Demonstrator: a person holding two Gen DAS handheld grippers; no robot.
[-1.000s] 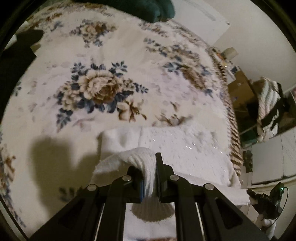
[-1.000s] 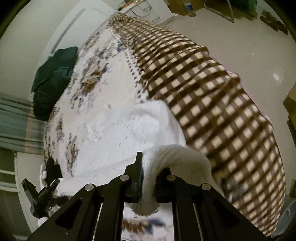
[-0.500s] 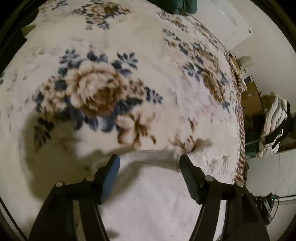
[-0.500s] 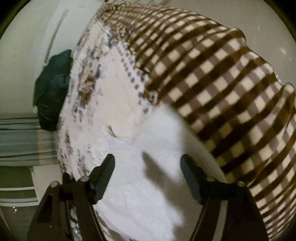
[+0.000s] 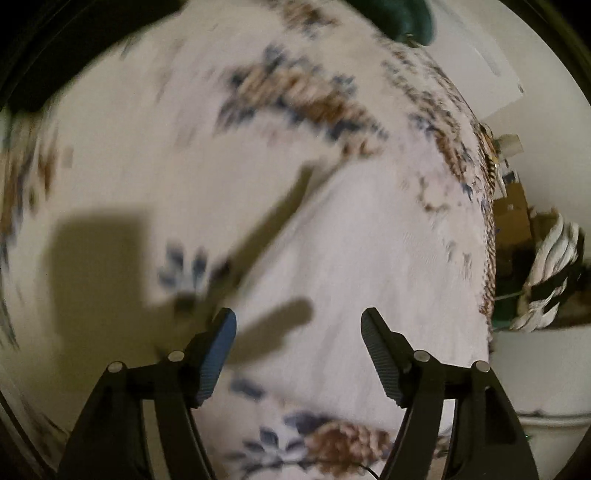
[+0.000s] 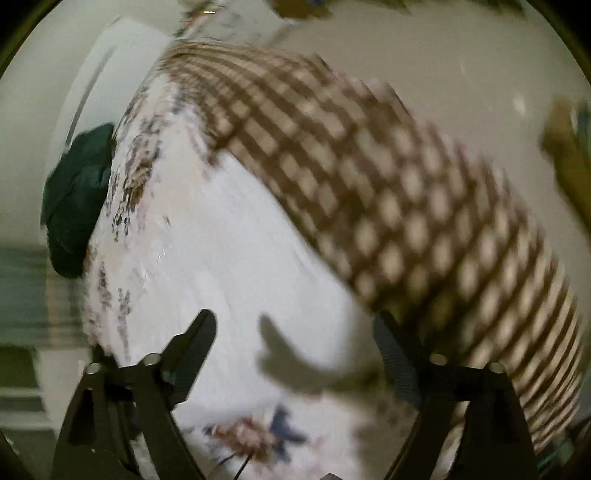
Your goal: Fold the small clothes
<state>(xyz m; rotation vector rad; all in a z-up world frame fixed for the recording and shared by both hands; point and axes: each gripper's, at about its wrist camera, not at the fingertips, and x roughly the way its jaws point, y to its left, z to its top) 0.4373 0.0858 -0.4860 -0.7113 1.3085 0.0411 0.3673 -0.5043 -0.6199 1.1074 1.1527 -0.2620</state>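
A white knitted garment lies flat on the floral bedspread. My left gripper is open and empty, held above the garment's near left part. The garment also shows in the right wrist view, beside the brown checked blanket. My right gripper is open and empty, above the garment's near right part. Both views are motion-blurred.
A dark green cushion lies at the bed's far end, also in the right wrist view. Boxes and a striped cloth pile stand to the right of the bed. The bed's right edge drops to a pale floor.
Both grippers were shut on folds of the white garment a second ago. They opened, let it go, and have since drawn back and up from it.
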